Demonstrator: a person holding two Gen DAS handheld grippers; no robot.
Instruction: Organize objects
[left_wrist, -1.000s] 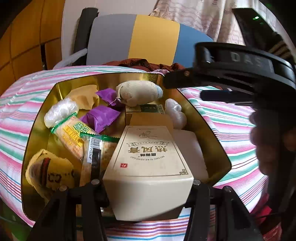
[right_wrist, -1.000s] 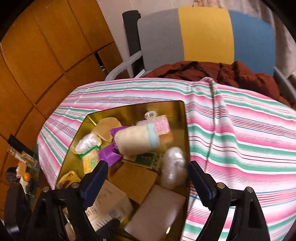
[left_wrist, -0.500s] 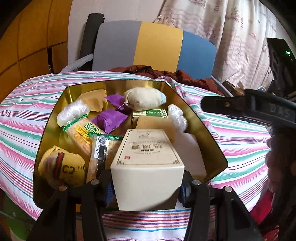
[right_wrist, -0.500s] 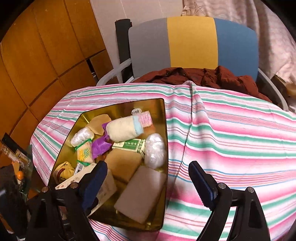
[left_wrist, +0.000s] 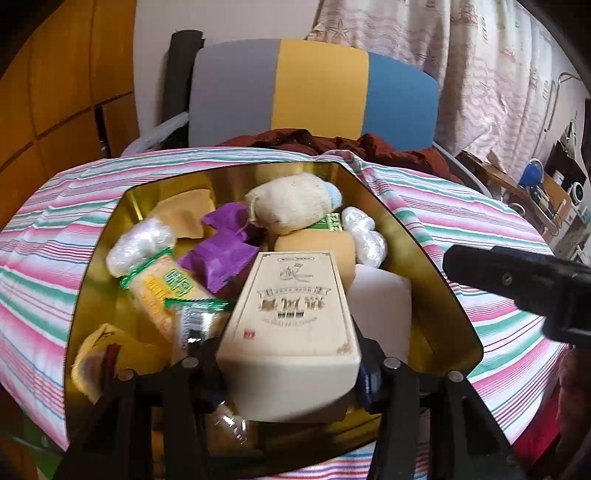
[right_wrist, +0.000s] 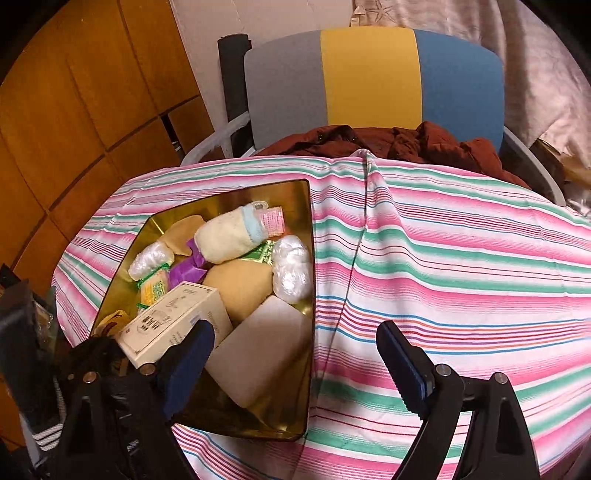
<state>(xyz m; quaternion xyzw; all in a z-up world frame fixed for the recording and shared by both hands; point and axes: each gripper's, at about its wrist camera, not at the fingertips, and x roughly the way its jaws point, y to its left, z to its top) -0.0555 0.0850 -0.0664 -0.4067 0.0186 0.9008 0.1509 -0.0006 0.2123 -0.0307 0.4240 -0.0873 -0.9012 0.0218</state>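
Observation:
A cream printed box (left_wrist: 295, 314) is clamped between the fingers of my left gripper (left_wrist: 288, 365), held over the near end of a gold tray (left_wrist: 443, 288). The same box (right_wrist: 173, 321) shows in the right wrist view at the tray's (right_wrist: 310, 229) near left corner. The tray holds a cream stuffed roll (left_wrist: 291, 206), purple wrappers (left_wrist: 221, 254), green-and-yellow snack packs (left_wrist: 162, 288), white plastic-wrapped lumps (left_wrist: 364, 236) and a pale flat block (right_wrist: 262, 354). My right gripper (right_wrist: 295, 365) hangs open over the tray's right edge and the striped cloth, holding nothing.
A pink, green and white striped cloth (right_wrist: 443, 258) covers the round table. Behind it stands a grey, yellow and blue chair (right_wrist: 369, 77) with a brown jacket (right_wrist: 388, 144) on it. Wooden panels (right_wrist: 74, 110) are at the left, a curtain (left_wrist: 461, 74) at the right.
The left gripper has lifted and drawn the cream box back, tilting it. The right gripper has pulled away to the right and back, so the whole tray shows now.

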